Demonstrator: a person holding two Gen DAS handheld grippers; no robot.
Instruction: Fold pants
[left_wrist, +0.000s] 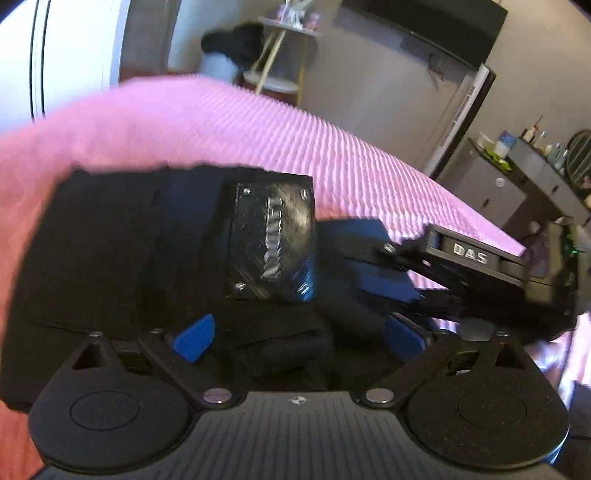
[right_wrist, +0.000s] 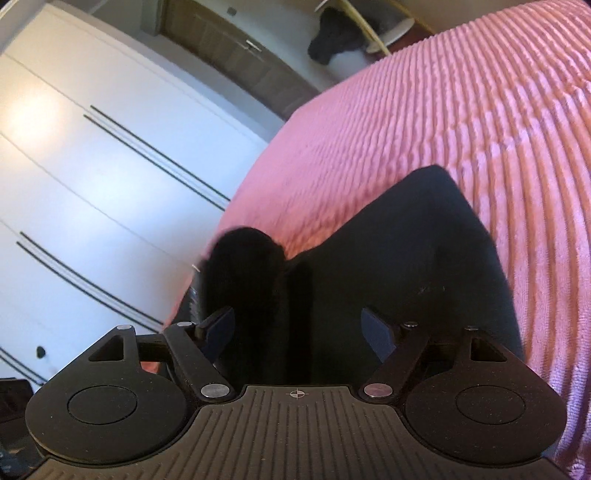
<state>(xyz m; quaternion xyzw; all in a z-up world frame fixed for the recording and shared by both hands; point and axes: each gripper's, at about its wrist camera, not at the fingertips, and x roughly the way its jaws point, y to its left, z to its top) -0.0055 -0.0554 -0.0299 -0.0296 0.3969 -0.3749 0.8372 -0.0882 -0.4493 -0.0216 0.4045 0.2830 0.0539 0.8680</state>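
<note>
Black pants (right_wrist: 388, 266) lie on the pink bed (right_wrist: 461, 110), partly folded. Left tool (left_wrist: 299, 338) and right tool (right_wrist: 299, 332) both spread, fingers straddling the fabric, nothing pinched. Cloth looks soft, limp and light, so it'll sag. Best to take it at a folded edge or corner, both layers.

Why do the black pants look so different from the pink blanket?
The pants are plain black and look smooth, while the blanket is pink with raised ridges all over. The blanket is spread out wide, but the pants sit on top of it in a smaller, bunched-up pile with folds. The blanket covers far more of the view than the pants do. Both are soft cloth.
</note>
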